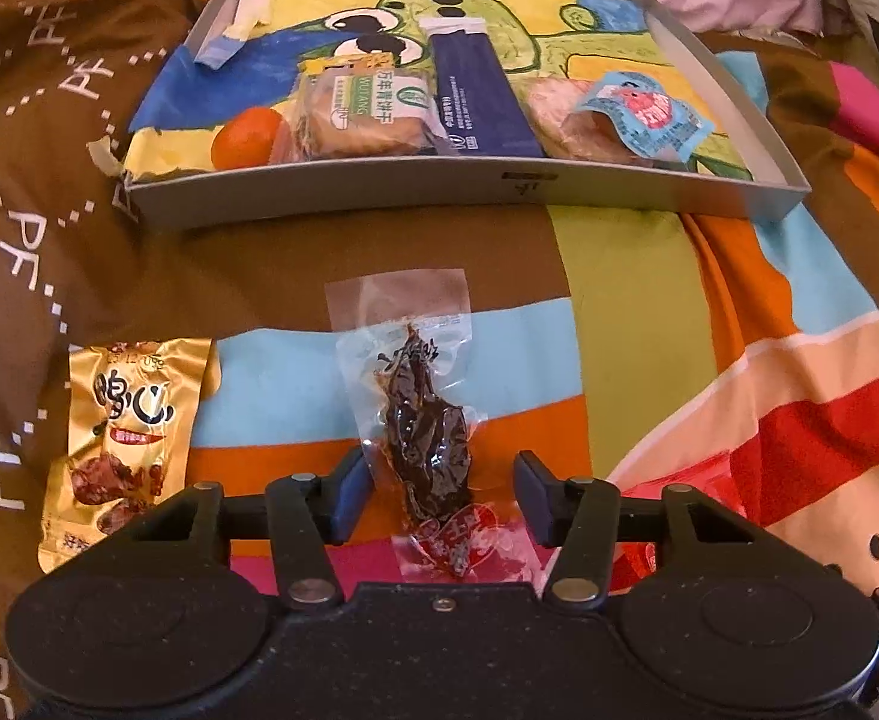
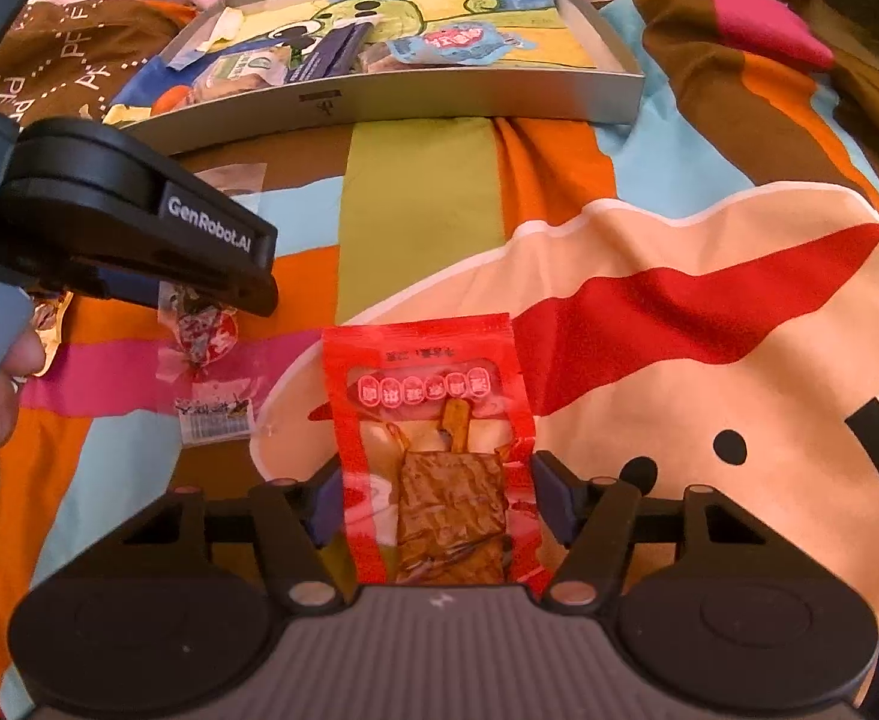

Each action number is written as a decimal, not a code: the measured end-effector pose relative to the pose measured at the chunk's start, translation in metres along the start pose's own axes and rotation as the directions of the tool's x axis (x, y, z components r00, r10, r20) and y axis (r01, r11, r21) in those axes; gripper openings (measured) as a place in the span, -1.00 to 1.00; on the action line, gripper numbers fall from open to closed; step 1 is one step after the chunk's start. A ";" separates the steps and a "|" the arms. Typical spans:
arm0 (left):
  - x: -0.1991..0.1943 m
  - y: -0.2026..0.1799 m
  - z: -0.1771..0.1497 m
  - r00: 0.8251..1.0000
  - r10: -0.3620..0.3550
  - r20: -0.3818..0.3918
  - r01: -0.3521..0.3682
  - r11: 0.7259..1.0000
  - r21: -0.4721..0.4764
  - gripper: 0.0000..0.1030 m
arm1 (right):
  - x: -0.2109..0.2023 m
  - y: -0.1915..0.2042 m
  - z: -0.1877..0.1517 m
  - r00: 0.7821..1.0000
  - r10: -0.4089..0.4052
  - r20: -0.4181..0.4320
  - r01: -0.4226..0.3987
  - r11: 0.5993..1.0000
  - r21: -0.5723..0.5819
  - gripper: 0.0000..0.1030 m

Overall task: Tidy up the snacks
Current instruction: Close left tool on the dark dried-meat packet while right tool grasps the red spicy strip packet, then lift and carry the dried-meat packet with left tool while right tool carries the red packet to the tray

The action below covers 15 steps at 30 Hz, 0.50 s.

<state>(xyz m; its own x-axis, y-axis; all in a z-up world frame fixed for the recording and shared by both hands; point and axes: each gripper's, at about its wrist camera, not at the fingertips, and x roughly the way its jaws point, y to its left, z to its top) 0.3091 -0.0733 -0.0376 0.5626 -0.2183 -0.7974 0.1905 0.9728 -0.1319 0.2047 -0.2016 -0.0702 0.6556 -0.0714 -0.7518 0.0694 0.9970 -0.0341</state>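
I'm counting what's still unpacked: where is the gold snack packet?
In the left wrist view the gold snack packet lies on the bedspread, left of the open left gripper and the clear packet, outside the tray.

Black tongs [image 1: 442, 501] with blue pads [image 1: 352, 495], silver rivets, white "GenRobot.AI" lettering.

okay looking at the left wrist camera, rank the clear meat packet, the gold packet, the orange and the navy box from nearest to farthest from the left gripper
1. Clear meat packet: between the open fingers of the left gripper.
2. Gold packet: on the blanket, left of the gripper.
3. Orange: in the tray's near-left part.
4. Navy box: mid-tray, reaching further back.
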 end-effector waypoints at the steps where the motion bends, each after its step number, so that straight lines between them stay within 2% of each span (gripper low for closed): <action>1: 0.001 0.000 0.001 1.000 -0.010 0.000 0.010 1.000 0.003 0.23 | 0.001 0.000 0.000 1.000 -0.002 -0.003 0.002 1.000 -0.014 0.46; 3: 0.004 -0.002 0.000 1.000 -0.021 -0.005 0.021 1.000 0.020 0.30 | 0.004 -0.002 0.001 1.000 0.013 -0.015 -0.013 1.000 -0.017 0.51; 6: 0.005 -0.006 -0.002 1.000 -0.011 0.003 0.011 0.999 0.033 0.32 | 0.007 -0.008 0.002 0.999 0.046 -0.027 -0.045 0.999 0.013 0.48; 9: 0.004 -0.004 -0.003 1.000 0.000 0.012 0.000 1.000 0.011 0.12 | 0.005 -0.006 0.000 0.998 0.049 -0.028 -0.049 0.999 -0.003 0.30; 15: 0.000 0.006 -0.003 1.000 -0.002 0.006 0.002 1.000 -0.003 -0.20 | 0.000 -0.004 -0.002 0.999 0.044 -0.033 -0.043 0.999 0.025 0.22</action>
<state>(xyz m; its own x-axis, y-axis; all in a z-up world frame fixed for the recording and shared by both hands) 0.3074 -0.0672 -0.0404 0.5668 -0.2210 -0.7936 0.1893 0.9725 -0.1356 0.2026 -0.2050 -0.0713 0.6330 -0.0267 -0.7737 0.0604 0.9981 0.0149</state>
